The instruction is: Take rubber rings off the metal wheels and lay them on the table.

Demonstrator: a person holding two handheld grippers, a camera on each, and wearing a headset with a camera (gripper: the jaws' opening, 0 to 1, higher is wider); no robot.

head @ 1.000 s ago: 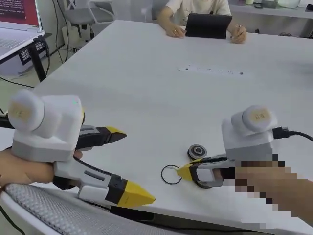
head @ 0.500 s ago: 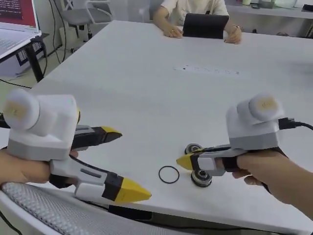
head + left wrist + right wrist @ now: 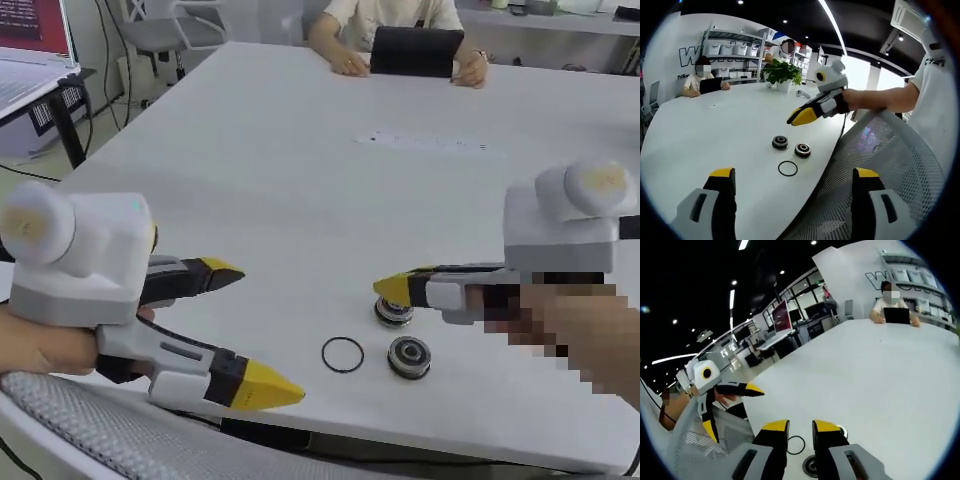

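Right gripper (image 3: 396,288) is hanging at the far wheel (image 3: 393,314), and its yellow tip is hiding that wheel's top part in the head view; can't tell if they're touching. In the right gripper view that wheel is only peeking out behind one jaw, rim detail unreadable. The jaws are sitting close with a thin gap, pinching nothing. Near wheel (image 3: 409,356) is lying flat just in front: round, with a shiny metal hub and a dark band around the rim. It is partly cut off by the jaws in the right gripper view. Thin black rubber ring (image 3: 343,354) is lying flat on the smooth white bench (image 3: 300,150), just left of the near wheel, not touching it, near the front edge. Left gripper (image 3: 248,330) is hanging at the front-left edge, jaws spread wide, empty. Grey mesh chair back (image 3: 90,430) is covering part of that edge.
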